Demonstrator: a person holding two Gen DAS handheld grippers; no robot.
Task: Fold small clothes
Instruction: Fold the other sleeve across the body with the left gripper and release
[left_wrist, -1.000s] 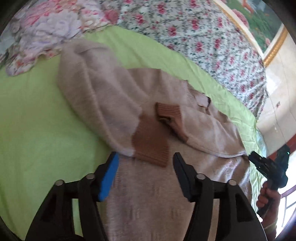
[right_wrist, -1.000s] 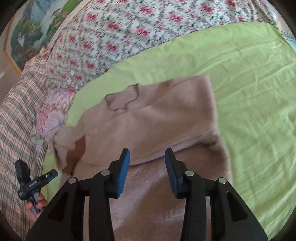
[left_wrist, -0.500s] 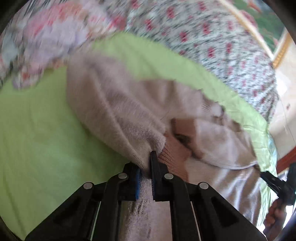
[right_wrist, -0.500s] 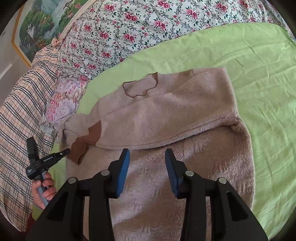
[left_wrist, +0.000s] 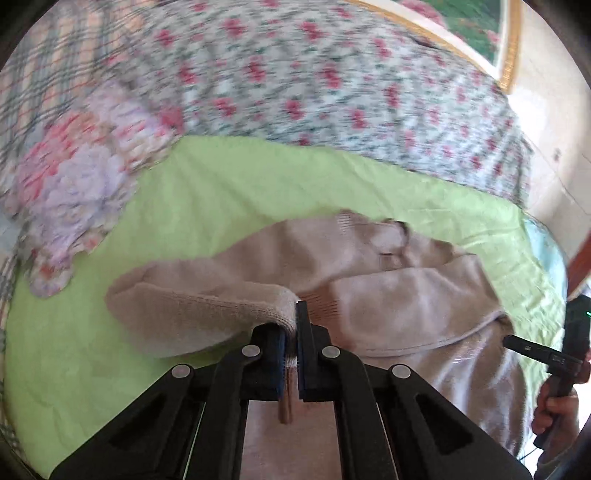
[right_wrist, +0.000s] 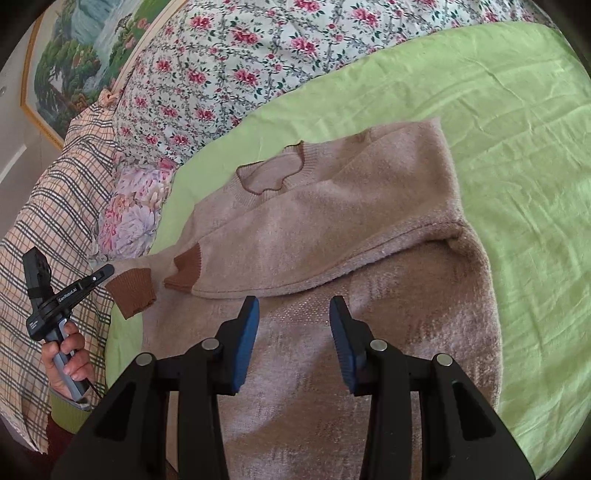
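left gripper (left_wrist: 291, 354) is now clamping the sleeve (left_wrist: 207, 314), having just closed on its cuff, and is lifting it off the sweater (right_wrist: 332, 258) lying on the bed (right_wrist: 498, 129); right gripper (right_wrist: 293, 332) is hovering open, empty; sleeve fold starting.

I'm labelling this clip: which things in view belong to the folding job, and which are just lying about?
Belonging to the job:
- beige knitted sweater with brown cuffs
- left gripper, shut on a sleeve
- right gripper, open above the sweater

Lying about:
- rose-patterned quilt
- checked blanket
- framed landscape picture
- green bedsheet, the work surface
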